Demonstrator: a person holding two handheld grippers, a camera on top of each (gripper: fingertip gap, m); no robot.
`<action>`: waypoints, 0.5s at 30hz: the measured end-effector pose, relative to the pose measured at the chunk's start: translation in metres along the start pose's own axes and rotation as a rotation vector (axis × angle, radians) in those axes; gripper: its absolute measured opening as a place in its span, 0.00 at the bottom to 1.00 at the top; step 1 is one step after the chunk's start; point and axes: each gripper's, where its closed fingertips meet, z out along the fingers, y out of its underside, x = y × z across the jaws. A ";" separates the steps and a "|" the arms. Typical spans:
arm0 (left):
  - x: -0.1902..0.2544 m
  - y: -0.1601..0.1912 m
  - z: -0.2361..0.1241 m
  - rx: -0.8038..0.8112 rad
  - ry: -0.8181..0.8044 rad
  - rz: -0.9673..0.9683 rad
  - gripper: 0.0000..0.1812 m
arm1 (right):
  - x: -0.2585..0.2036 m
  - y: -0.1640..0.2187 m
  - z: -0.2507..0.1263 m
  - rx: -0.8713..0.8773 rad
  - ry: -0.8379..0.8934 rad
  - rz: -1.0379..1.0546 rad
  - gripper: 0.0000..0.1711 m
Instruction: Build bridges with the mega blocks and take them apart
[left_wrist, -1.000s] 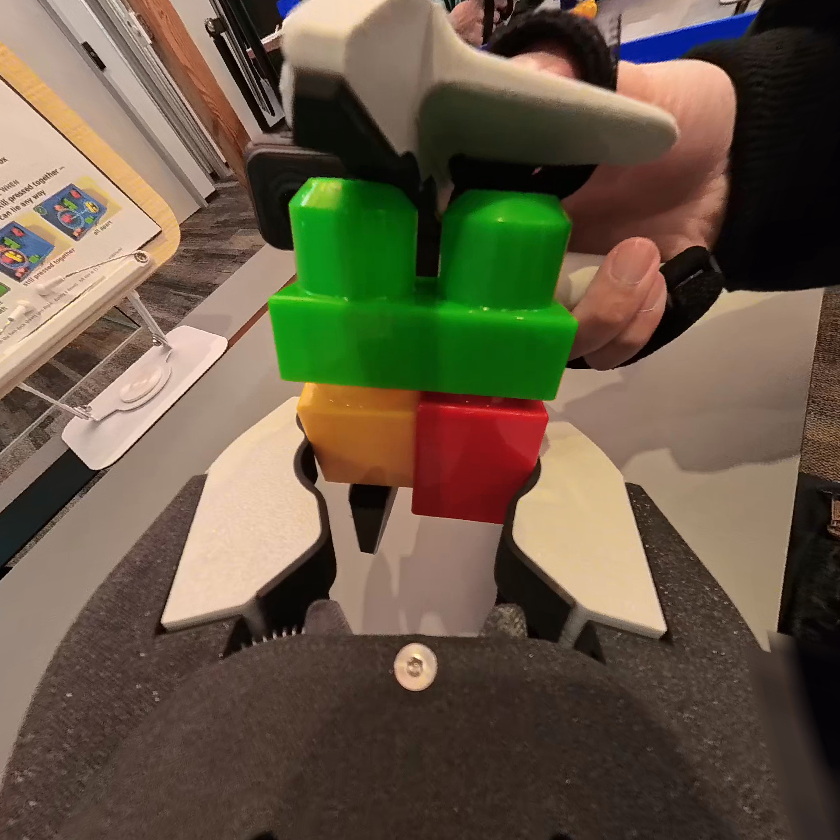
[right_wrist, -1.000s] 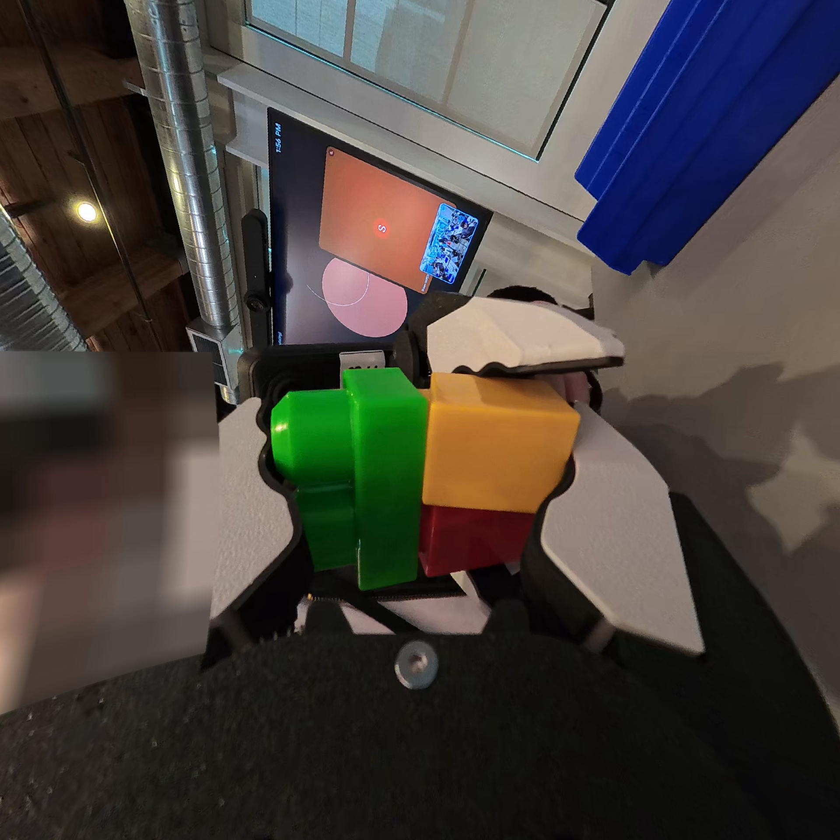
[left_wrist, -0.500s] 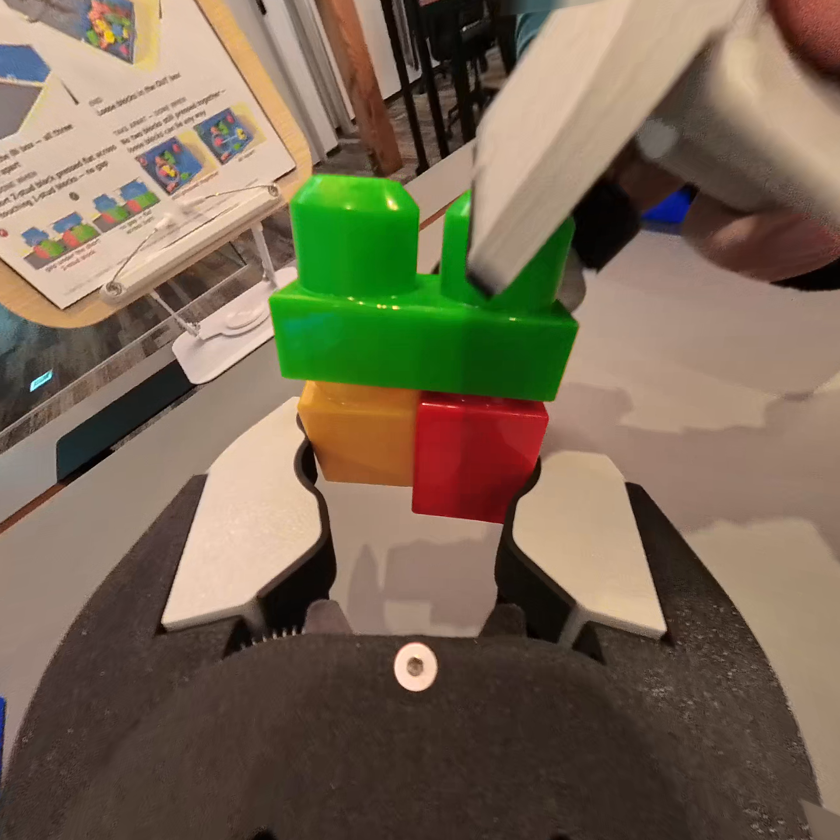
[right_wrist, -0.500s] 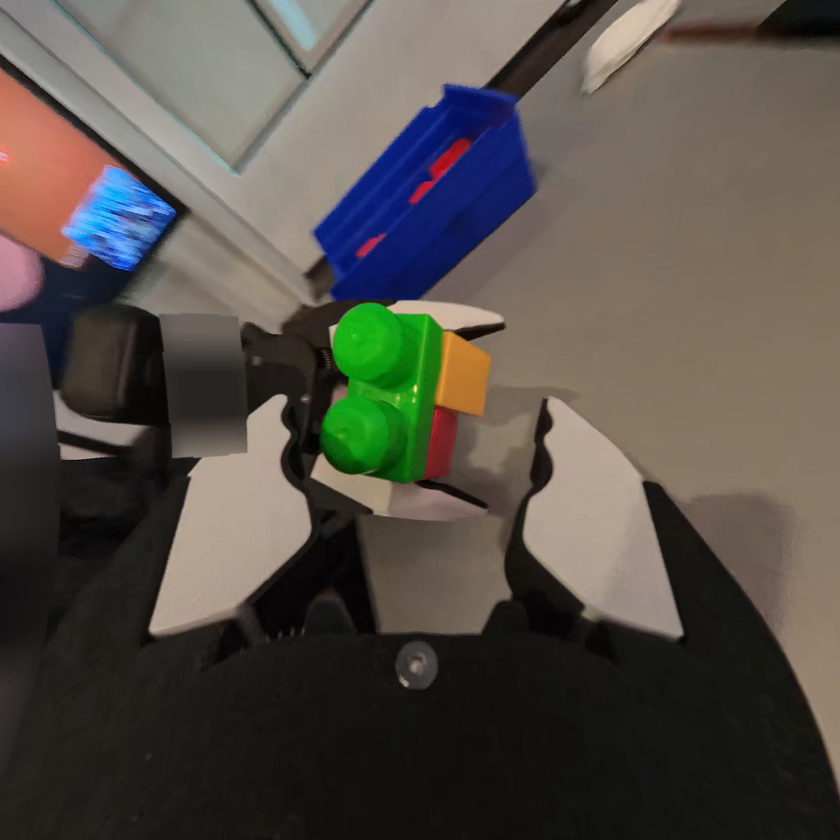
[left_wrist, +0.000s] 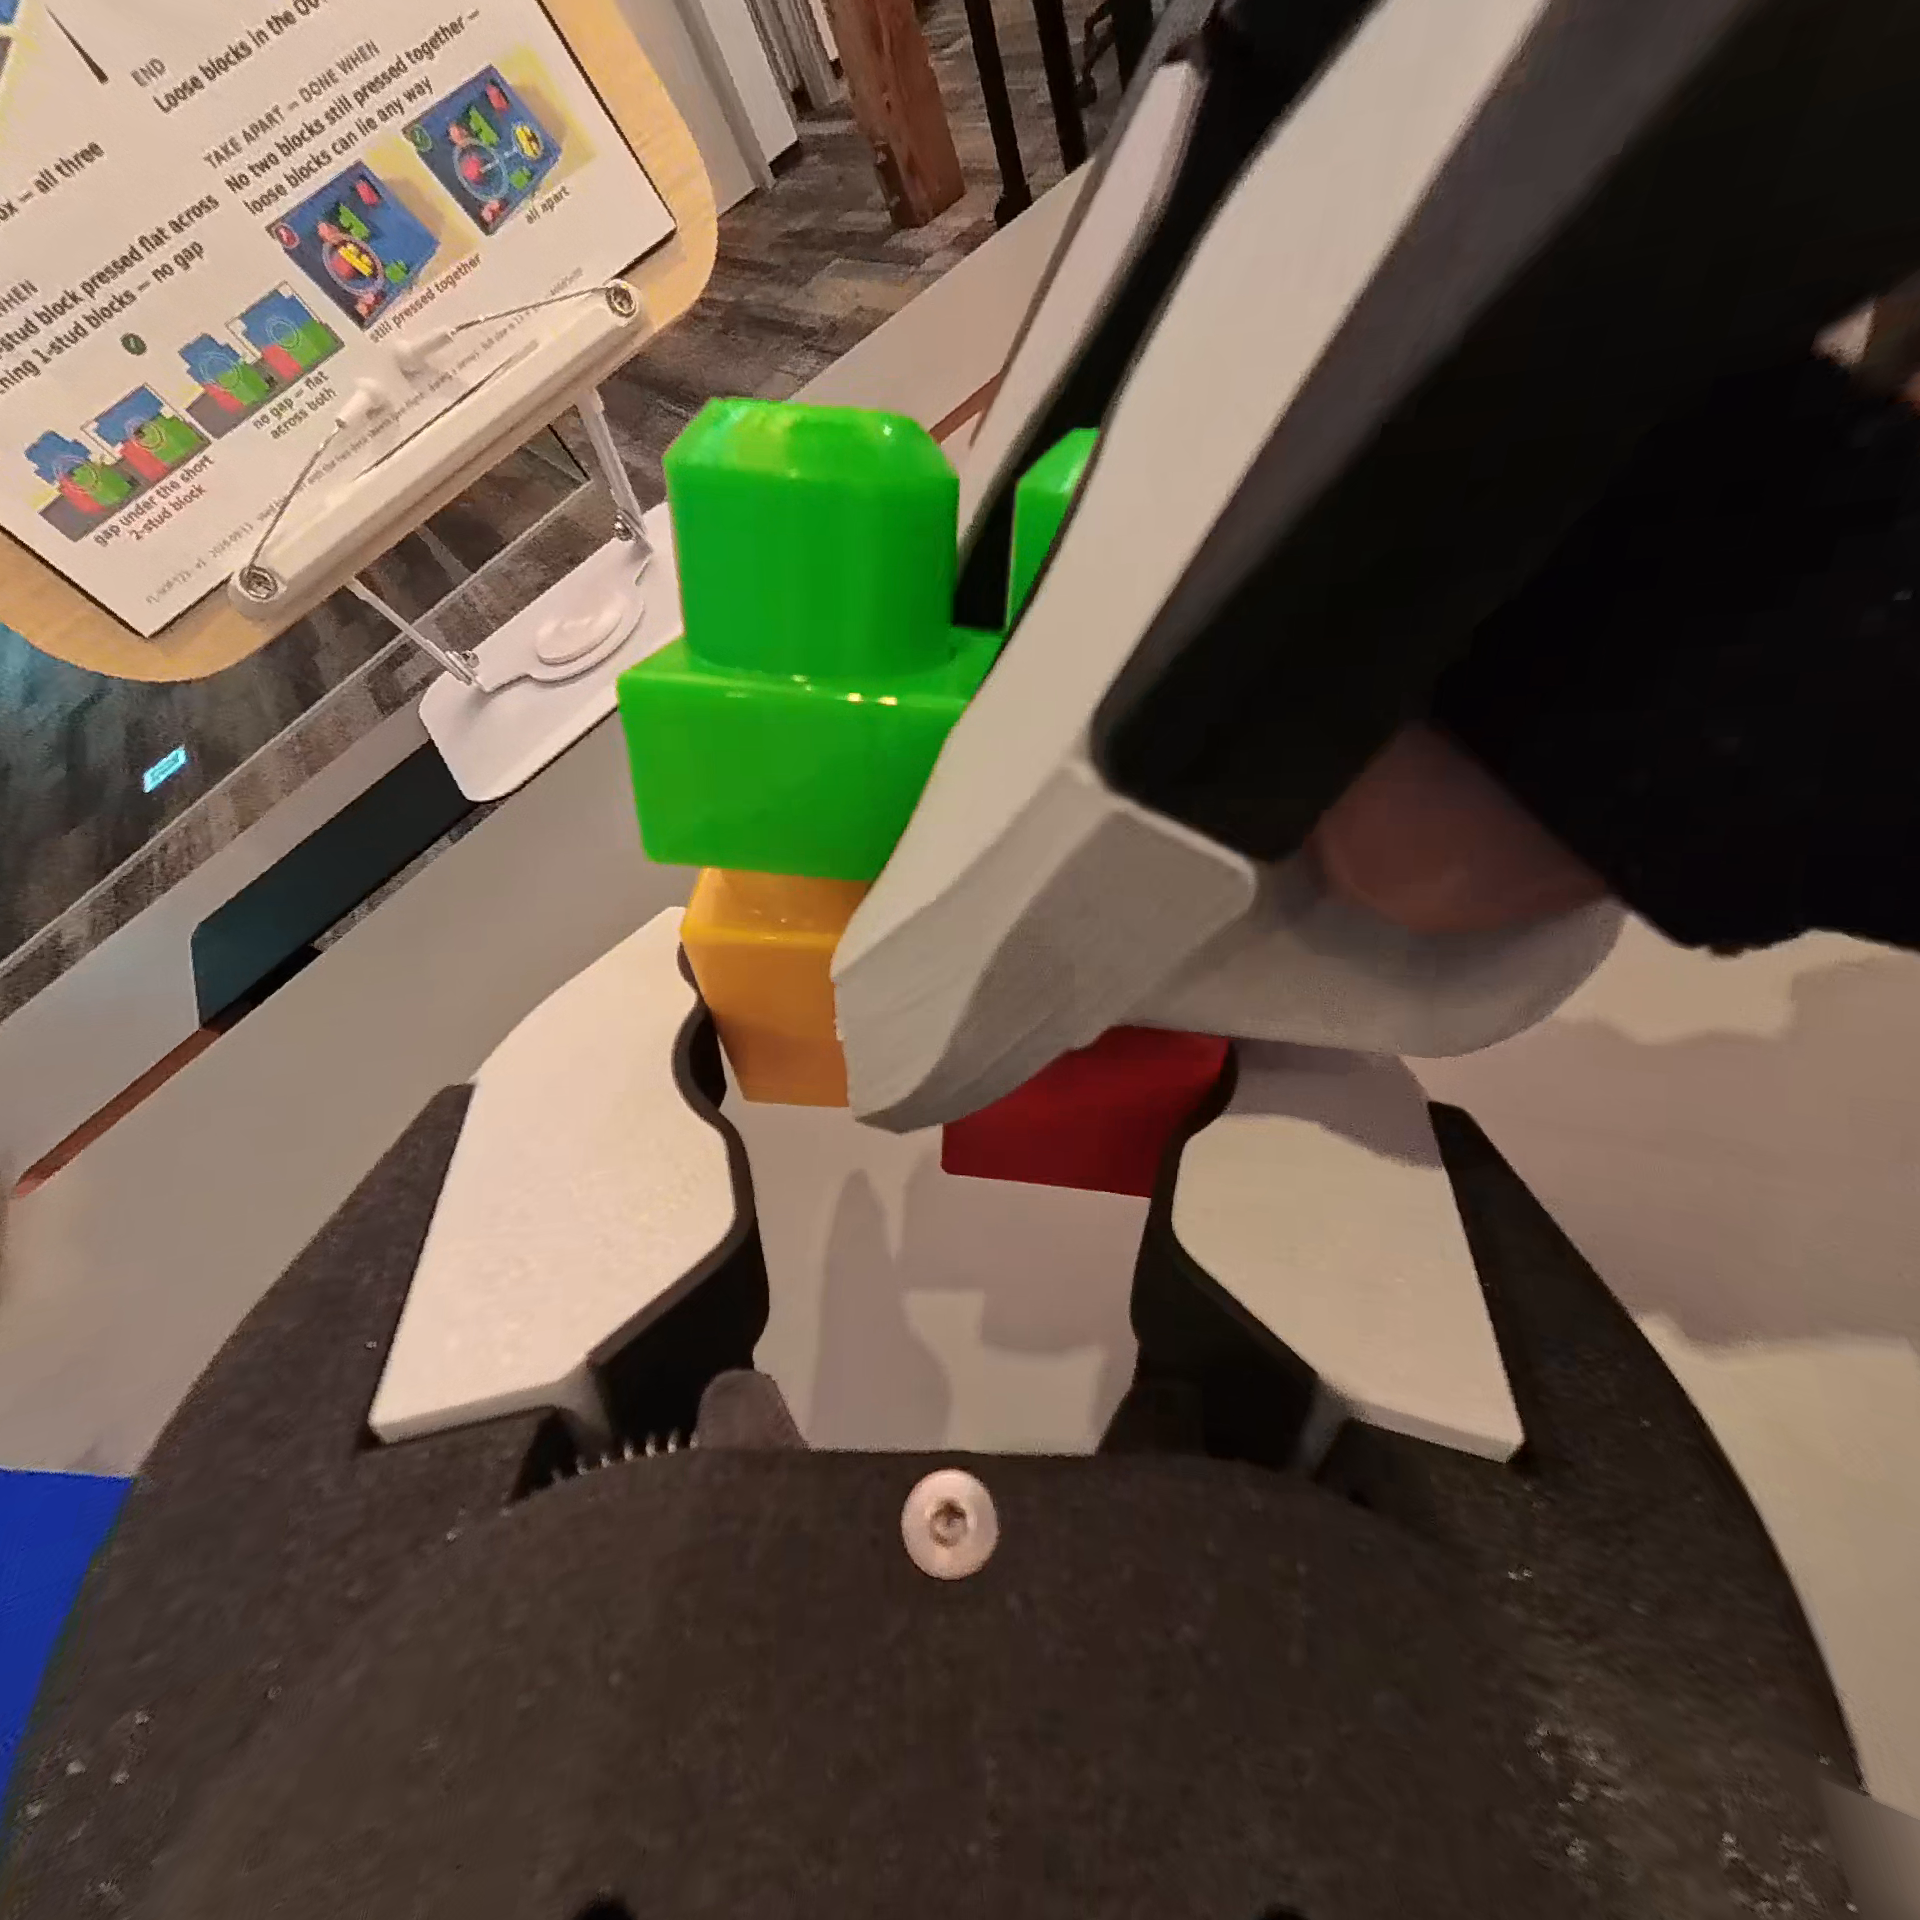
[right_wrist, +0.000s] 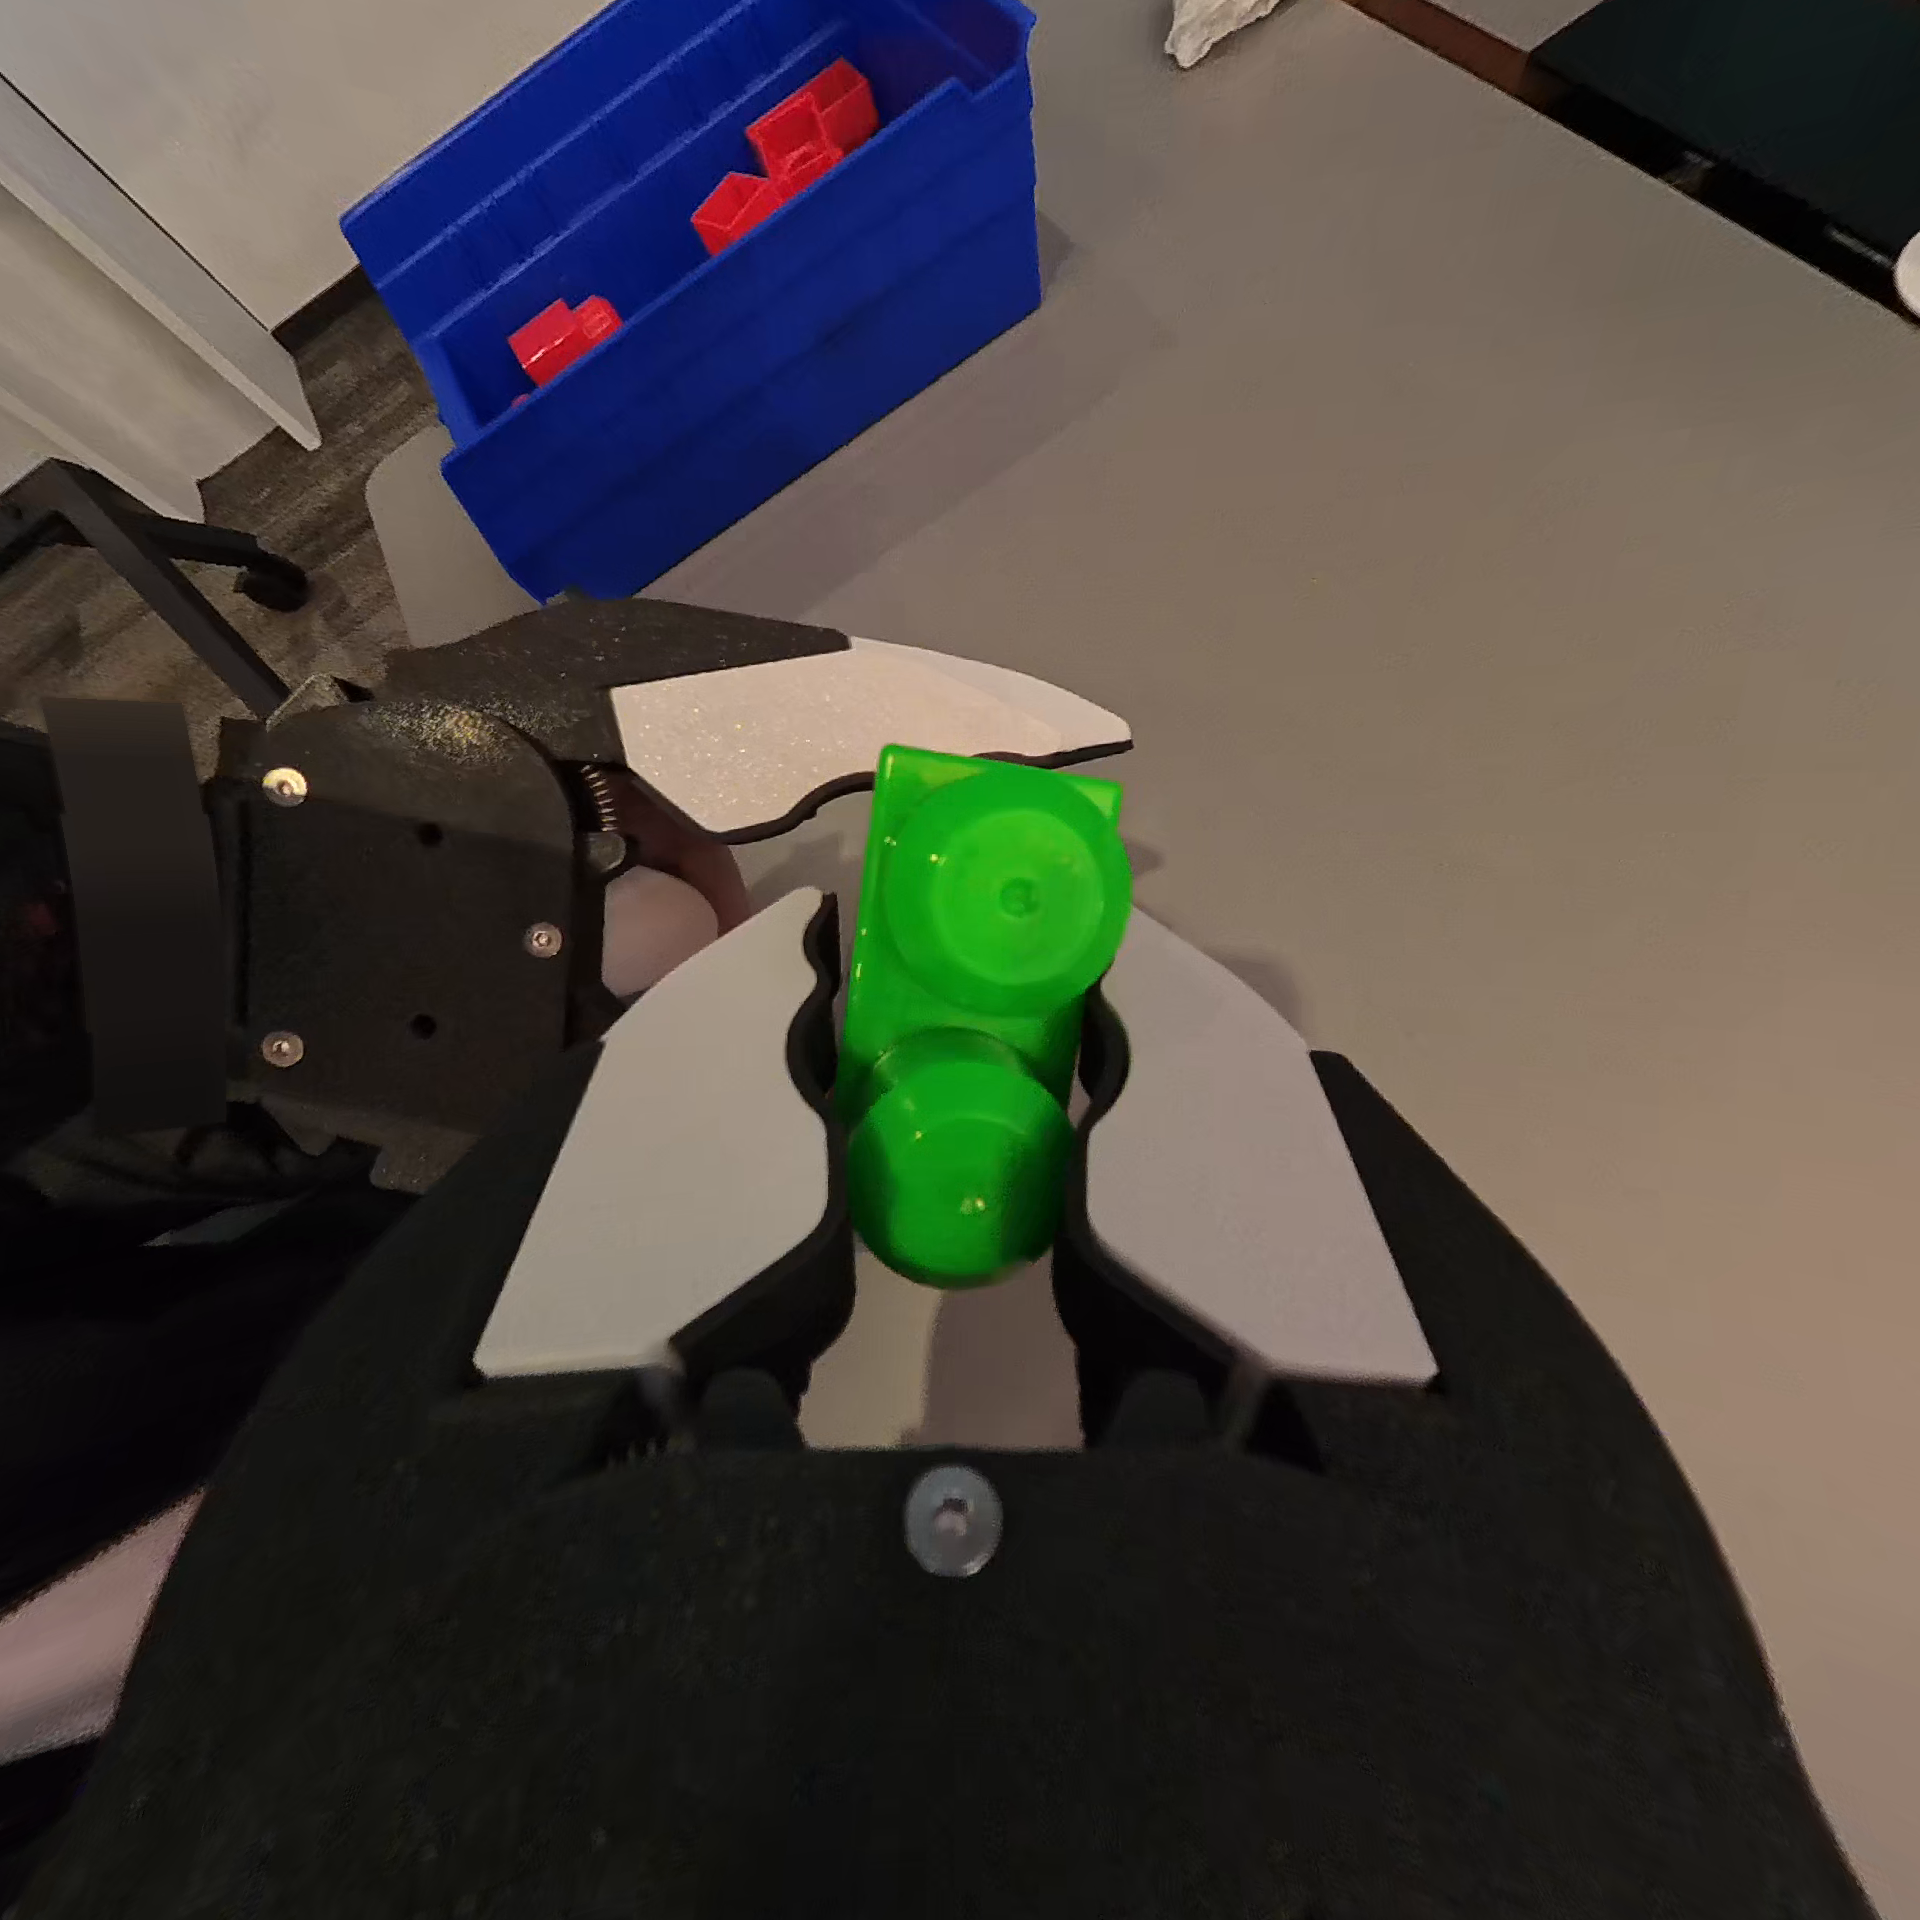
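A bridge of three blocks is held above the grey table: a green two-stud block (left_wrist: 790, 748) sits on an orange block (left_wrist: 764, 987) and a red block (left_wrist: 1081, 1127). My left gripper (left_wrist: 956, 1049) is shut on the orange and red pair, one finger on each outer side. My right gripper (right_wrist: 971, 997) comes down from above, its fingers (left_wrist: 1039, 831) pressed against the long sides of the green block (right_wrist: 977, 987). From above, the green block hides the orange and red ones. The left gripper's finger (right_wrist: 831, 727) shows just behind it.
A blue bin (right_wrist: 779, 416) with several red blocks (right_wrist: 800, 145) stands on the grey table (right_wrist: 1455, 623) at the far side. An instruction board on a wire stand (left_wrist: 312, 312) stands at the table's left edge. A black sleeve and a hand fill the upper right of the left wrist view. My left and right fingertips are right by each other.
My right gripper let go of the bridge's side, opened, swung over the top and closed on the green block. My left gripper kept its hold on the orange and red blocks.
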 end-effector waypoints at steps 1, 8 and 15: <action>0.000 0.000 0.000 0.000 -0.003 0.001 0.48 | 0.000 0.000 0.001 0.000 0.006 -0.004 0.25; -0.004 0.003 0.002 -0.015 -0.042 0.019 0.49 | 0.004 0.000 0.003 -0.011 0.067 -0.072 0.24; -0.007 0.005 0.002 -0.021 -0.079 0.048 0.49 | 0.004 0.000 0.005 0.014 0.032 -0.060 0.24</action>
